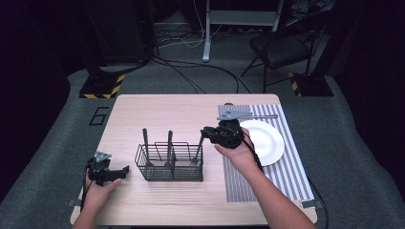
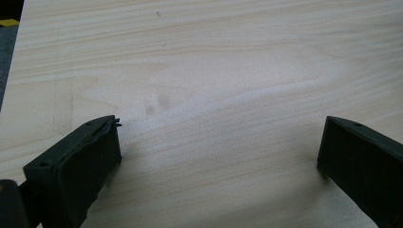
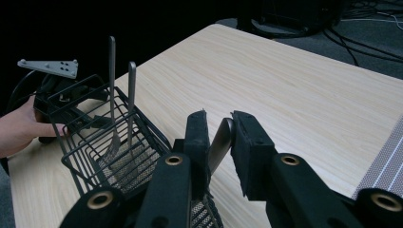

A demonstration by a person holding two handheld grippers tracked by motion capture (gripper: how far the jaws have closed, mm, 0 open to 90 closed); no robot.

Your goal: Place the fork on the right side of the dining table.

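The left gripper (image 1: 125, 169) has its fingers (image 2: 78, 161) spread wide with only bare wood between them; it rests near the front left corner of the table (image 1: 157, 107), seemingly parked out of the way while the other hand works. The person's left hand (image 1: 98, 193) steadies it from below.

Right of it, toward the middle of the front half of the table, stands a black wire caddy (image 1: 170, 162) with several compartments. Two utensils (image 1: 156, 148) stand upright in its left compartments, handles up; the right gripper view shows them as forks (image 3: 119, 104), tines down against the mesh bottom. Upright storage leaves each handle free to be grasped from above.

At the caddy's right end a third utensil handle (image 3: 219, 142) rises from the last compartment, and the right gripper (image 1: 203, 133) has its fingers (image 3: 197, 137) close about the top of that handle, one pad on either side. Whether both pads already press on the metal is hard to judge, since a thin gap seems to remain. The lower end of this utensil is hidden behind the gripper's own body, so its kind cannot be told.

Farther right, a striped placemat (image 1: 286, 176) lies along the right edge of the table and carries a white plate (image 1: 267, 140). Beyond the plate something thin and silvery lies on the mat, partly covered by the right gripper's grey plate; it is too small to name.
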